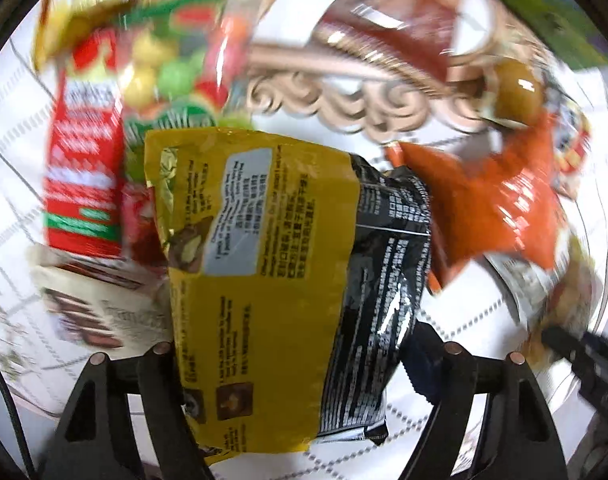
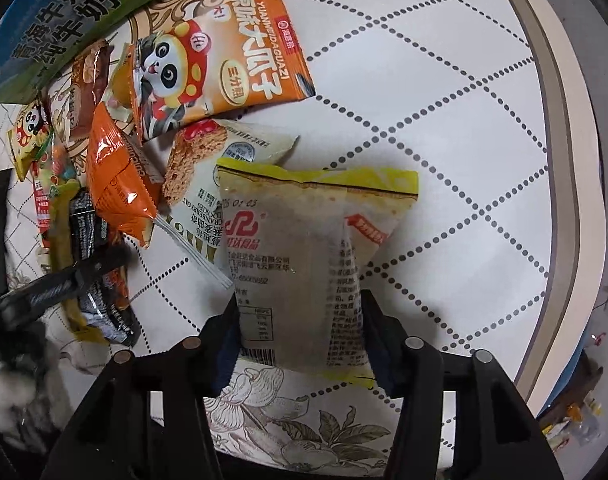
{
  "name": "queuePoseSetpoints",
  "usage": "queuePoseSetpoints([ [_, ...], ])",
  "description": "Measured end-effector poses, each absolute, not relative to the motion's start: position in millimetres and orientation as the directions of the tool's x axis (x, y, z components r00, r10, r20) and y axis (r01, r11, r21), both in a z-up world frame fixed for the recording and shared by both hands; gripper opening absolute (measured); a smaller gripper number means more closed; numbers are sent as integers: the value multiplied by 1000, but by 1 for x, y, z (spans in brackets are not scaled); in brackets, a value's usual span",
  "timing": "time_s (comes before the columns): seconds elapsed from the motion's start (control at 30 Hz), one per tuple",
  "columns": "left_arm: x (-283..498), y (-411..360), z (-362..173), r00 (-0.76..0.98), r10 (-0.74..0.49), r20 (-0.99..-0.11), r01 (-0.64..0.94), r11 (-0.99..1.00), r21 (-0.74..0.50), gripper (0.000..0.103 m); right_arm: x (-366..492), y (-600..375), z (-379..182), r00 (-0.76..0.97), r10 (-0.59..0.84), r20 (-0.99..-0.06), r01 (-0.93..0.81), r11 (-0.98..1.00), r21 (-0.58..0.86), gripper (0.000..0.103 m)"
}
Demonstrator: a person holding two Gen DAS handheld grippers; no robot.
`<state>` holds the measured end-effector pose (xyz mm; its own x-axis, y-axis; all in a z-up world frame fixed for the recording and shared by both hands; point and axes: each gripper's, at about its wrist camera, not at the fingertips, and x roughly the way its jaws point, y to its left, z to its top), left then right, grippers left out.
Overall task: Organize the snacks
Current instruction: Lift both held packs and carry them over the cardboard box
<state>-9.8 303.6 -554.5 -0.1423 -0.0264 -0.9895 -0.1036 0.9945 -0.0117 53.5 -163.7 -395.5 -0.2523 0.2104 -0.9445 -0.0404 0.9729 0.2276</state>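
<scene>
Barely started imo: left gripper [image 1: 300, 354] clamps a yellow-black packet [image 1: 280, 256], right gripper [image 2: 300, 320] clamps a pale packet [image 2: 304, 264] (snack pile [image 2: 116, 152] mostly unsorted).

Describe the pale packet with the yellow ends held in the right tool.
The pale packet is a sealed, see-through plastic pouch with crimped yellow ends, a red logo, and dense small print and a table on its back. It looks puffy and whole. The right tool clamps its lower half from both sides, above the dotted tablecloth. Its far end overlaps the oat cookie packet.
</scene>
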Motion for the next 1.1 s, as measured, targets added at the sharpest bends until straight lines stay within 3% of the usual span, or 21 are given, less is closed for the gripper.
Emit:
queuePoseSetpoints([
  [0.13,-26,335,-535,-92,-9,-996,-42,999,-5,77,48,-167,-383,-204,208,-957,-18,976,216,49],
  [0.37,-57,402,-469,0,-103,-995,29,994,-103,77,41,-158,-333,-119,247,-962,41,969,243,47],
  [0.4,-57,385,-458,14,-120,-993,36,992,-120,77,40,-159,-322,-99,258,-961,48,966,255,47],
  [0.7,-47,464,-385,154,-264,-952,93,963,-252,77,81,-109,-209,115,360,-926,35,930,366,47],
  [0.73,-51,467,-371,171,-266,-949,95,963,-253,77,90,-104,-201,123,322,-939,-23,947,322,47],
  [0.93,-1,517,-369,206,-245,-947,63,969,-237,77,176,-59,-179,219,335,-916,-85,942,325,47],
  [1.1,45,565,-420,127,-242,-962,-17,969,-246,77,257,-20,-207,198,322,-926,-113,946,305,47],
])
